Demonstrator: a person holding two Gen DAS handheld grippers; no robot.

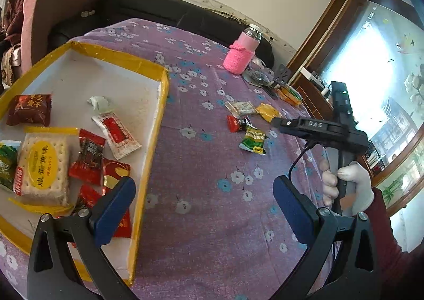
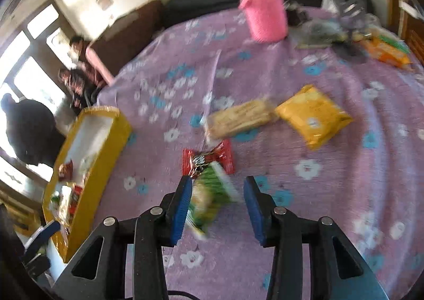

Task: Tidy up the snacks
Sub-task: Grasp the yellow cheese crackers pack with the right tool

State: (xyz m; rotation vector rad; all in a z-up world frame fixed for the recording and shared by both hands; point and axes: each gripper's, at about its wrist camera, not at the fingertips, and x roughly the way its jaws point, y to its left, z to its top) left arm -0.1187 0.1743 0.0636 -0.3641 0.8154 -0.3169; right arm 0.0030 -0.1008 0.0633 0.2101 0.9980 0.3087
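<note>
We see a table under a purple flowered cloth (image 1: 212, 194), with a black sofa (image 1: 159, 6) along its far side. On the left of the cloth sits a shallow tray with a yellow rim (image 1: 161, 104), white inside. In it lie a cracker pack with a yellow label (image 1: 43, 167), a dark red pouch (image 1: 29, 113) at the far left, a white and red wrapper (image 1: 116, 134), and several small red packets (image 1: 88, 159) near the tray's right wall.

At the far side of the table stands a bottle in a pink knitted sleeve (image 2: 262, 12), upright. Mid-table, well apart from the tray, lie the loose snacks: a yellow packet (image 2: 314, 116), a clear pack of biscuits (image 2: 238, 118) just left of it, a red candy (image 2: 209, 159) nearer to us, and a green packet (image 2: 209, 196) touching the candy's near edge.

Our left gripper (image 1: 204, 207) hangs over the tray's near right corner, its blue pads far apart with nothing between them. Our right gripper (image 2: 217, 210) points down at the green packet, which lies between its pads. The left pad is at the packet's edge; the right pad stands clear of it, so the jaws are partly open and do not yet grip. The right-wrist view is blurred, so finer contact we cannot tell. A hand in a white glove (image 1: 344, 183) holds the right gripper's handle.
</note>
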